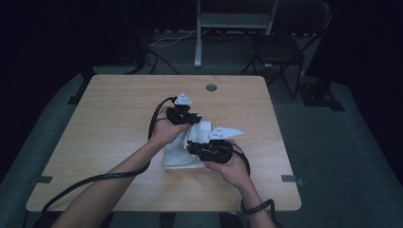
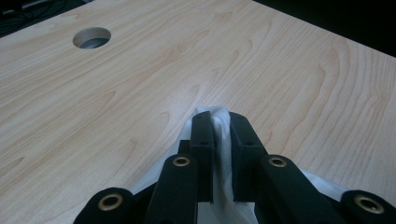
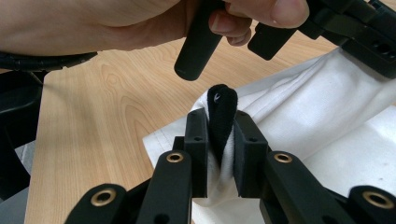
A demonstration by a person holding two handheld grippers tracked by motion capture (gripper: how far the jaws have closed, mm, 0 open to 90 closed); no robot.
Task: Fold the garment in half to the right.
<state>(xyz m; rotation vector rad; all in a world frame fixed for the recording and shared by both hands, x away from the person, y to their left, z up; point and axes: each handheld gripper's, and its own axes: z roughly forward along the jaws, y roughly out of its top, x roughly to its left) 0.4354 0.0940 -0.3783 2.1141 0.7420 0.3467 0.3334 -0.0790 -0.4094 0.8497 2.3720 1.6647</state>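
Right gripper (image 3: 219,128), close to lens: jaws pinched on a bunched fold of white cloth (image 3: 327,107), with a dark strip of the cloth standing up between the pads. Left hand (image 3: 140,21) just beyond, gripping its tool's black handle. Left gripper (image 2: 220,123): jaws pressed together on a thin ridge of the same cloth. From the high view, cloth lies mid-table (image 1: 119,118), partly folded, between both hands. Round hole (image 1: 211,87) near the far edge.

1 white cloth (image 1: 186,153), 2 grippers — left (image 1: 196,118), right (image 1: 191,148) — 1 table (image 1: 114,123), 1 chair (image 1: 280,50)
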